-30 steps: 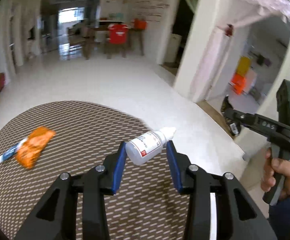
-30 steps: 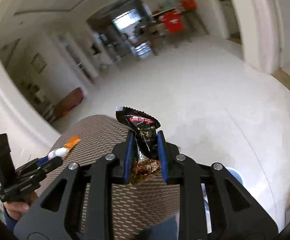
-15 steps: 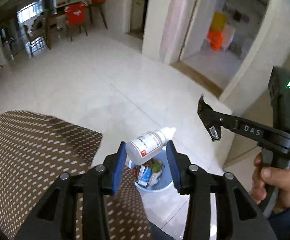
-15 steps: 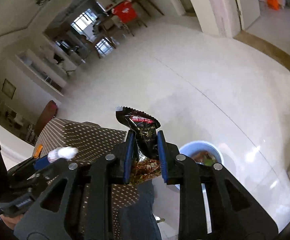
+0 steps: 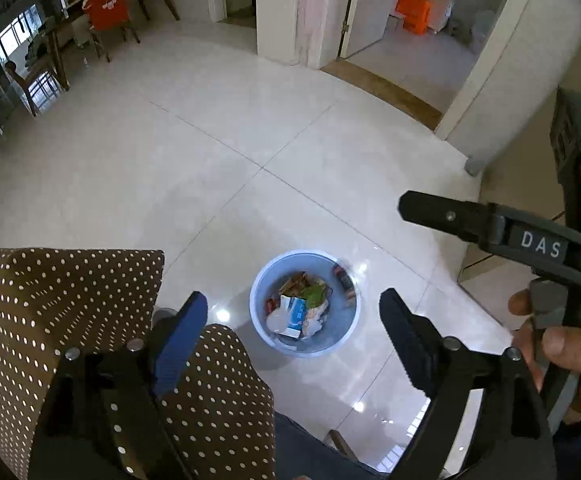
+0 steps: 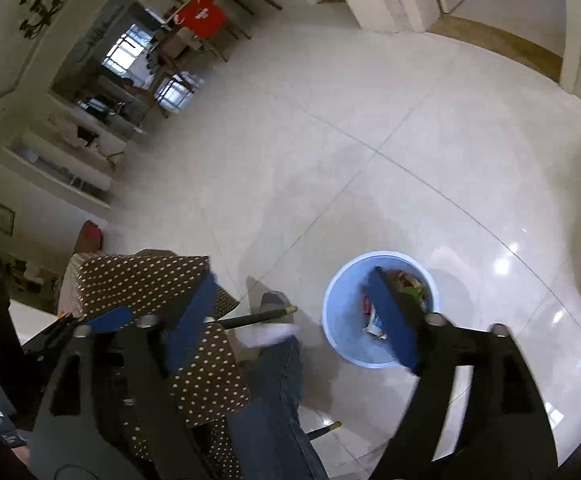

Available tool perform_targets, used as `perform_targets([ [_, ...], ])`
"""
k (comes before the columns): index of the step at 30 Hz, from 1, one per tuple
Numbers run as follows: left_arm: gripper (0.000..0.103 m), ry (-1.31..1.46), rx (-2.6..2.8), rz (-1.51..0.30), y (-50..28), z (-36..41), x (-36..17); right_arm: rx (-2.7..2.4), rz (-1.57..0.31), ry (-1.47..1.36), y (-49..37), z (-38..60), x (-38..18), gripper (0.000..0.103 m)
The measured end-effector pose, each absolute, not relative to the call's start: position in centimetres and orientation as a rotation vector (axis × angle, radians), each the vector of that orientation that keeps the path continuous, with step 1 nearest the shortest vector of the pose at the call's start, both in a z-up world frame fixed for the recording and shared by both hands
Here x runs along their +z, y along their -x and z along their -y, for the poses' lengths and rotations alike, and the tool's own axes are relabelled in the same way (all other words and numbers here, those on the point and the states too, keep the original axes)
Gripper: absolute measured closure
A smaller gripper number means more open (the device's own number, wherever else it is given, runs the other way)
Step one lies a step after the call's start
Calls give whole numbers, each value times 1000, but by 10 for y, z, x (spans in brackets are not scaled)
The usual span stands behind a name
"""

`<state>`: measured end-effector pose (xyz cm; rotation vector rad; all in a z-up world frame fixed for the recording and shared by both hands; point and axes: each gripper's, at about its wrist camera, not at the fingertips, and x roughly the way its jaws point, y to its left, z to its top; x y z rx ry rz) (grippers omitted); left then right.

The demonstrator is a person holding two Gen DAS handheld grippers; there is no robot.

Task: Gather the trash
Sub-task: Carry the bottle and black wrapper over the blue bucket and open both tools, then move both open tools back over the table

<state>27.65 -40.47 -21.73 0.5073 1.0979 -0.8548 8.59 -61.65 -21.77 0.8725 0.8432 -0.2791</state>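
Note:
A light blue trash bin (image 5: 305, 304) stands on the white tile floor, holding several wrappers and a white and blue box; it also shows in the right wrist view (image 6: 340, 320). My left gripper (image 5: 294, 312) hangs above the bin, open wide and empty. My right gripper (image 6: 294, 312) is open wide and empty too, its right finger over the bin; it also shows from the side in the left wrist view (image 5: 406, 206). The white bottle and the dark snack wrapper are no longer between the fingers; a dark wrapper lies at the bin's right wall (image 5: 344, 280).
A table with a brown dotted cloth (image 5: 50, 304) reaches to the bin's left; it shows in the right wrist view (image 6: 138, 276). The person's jeans leg and white shoe (image 6: 270, 334) stand beside the bin. A doorway (image 5: 390, 40) and a dining table with chairs (image 5: 102, 12) are further off.
Both grippers swung from the table to above the bin and opened. The white bottle left my left gripper and the dark snack wrapper left my right gripper.

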Motion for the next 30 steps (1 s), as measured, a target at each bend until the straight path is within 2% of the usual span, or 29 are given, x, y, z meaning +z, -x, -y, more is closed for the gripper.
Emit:
perform_targets([
  [3,17,-467,-823,-1091,-282,397,-211,-304,-855,-868,-83,620,-220,6],
  [17,15,-334,-812,-992,-283,346,-154,-337,-839,-799,-85,596,-189,6],
  [30,15,-181,-743,-850,-283,255,-84,-183,-738,-646,-127,523,-103,6],
])
